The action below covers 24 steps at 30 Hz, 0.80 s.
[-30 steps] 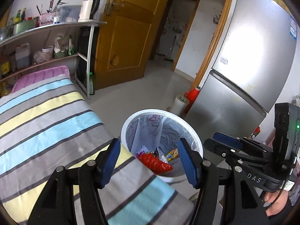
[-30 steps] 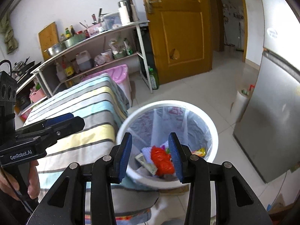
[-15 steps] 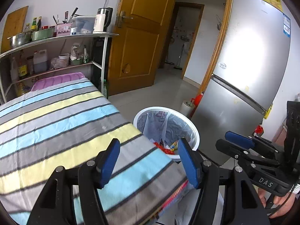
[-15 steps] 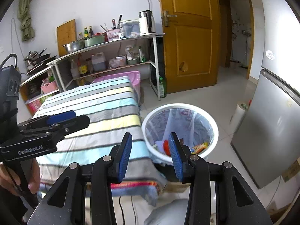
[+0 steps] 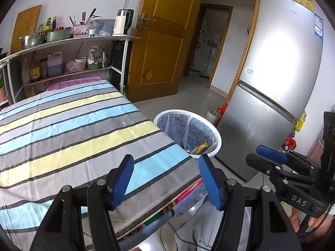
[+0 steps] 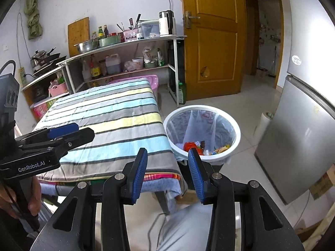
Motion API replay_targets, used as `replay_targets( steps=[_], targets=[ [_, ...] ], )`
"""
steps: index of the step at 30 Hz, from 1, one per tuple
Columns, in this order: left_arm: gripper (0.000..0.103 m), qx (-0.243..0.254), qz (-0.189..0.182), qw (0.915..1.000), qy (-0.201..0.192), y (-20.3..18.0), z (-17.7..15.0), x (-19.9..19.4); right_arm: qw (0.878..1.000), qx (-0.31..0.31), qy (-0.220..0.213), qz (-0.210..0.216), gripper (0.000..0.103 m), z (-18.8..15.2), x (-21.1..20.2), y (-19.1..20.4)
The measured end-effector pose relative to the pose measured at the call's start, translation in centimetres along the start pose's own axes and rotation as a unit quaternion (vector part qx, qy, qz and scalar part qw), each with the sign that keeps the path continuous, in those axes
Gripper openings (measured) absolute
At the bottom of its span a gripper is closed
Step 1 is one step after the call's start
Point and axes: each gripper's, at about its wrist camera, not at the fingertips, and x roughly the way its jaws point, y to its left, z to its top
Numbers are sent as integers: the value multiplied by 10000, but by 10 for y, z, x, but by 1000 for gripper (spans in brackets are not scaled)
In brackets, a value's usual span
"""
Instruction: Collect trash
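Observation:
A white trash bin [image 5: 218, 140] [image 6: 236, 130] with a clear liner stands on the floor at the corner of the striped table [image 5: 73, 125] [image 6: 117, 121]. Inside lie a red wrapper [image 6: 189, 146] and yellow snack wrappers [image 5: 201, 147] [image 6: 222, 149]. My left gripper [image 5: 165, 167] hovers open over the table's near corner, nothing between its blue pads. My right gripper [image 6: 167, 156] is open and empty too, held off the table's end, short of the bin. Each gripper shows in the other's view: the right gripper [image 5: 254, 154] and the left gripper [image 6: 83, 129].
A silver fridge [image 5: 272, 83] [image 6: 303, 136] stands right of the bin, with a paper roll [image 5: 212, 116] [image 6: 264, 123] at its foot. A kitchen rack [image 5: 62, 41] [image 6: 125, 41] and a wooden door [image 5: 165, 41] are behind the table. The person's trouser leg [image 6: 184, 226] is below.
Both grippers have drawn back from above the bin, which now looks smaller and farther away. More of the striped table has come into view. Neither pair of jaws has changed.

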Motion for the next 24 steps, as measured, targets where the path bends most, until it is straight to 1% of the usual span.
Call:
replay_targets(
  steps=[10, 24],
  targets=[
    [66, 28, 83, 10000, 25, -6, -9, -5, 10000, 13, -7, -18, 42, -2, -3, -2],
    [66, 51, 201, 9998, 5, -10, -10, -10, 10000, -14, -44, -25, 42, -2, -4, -3]
  ],
)
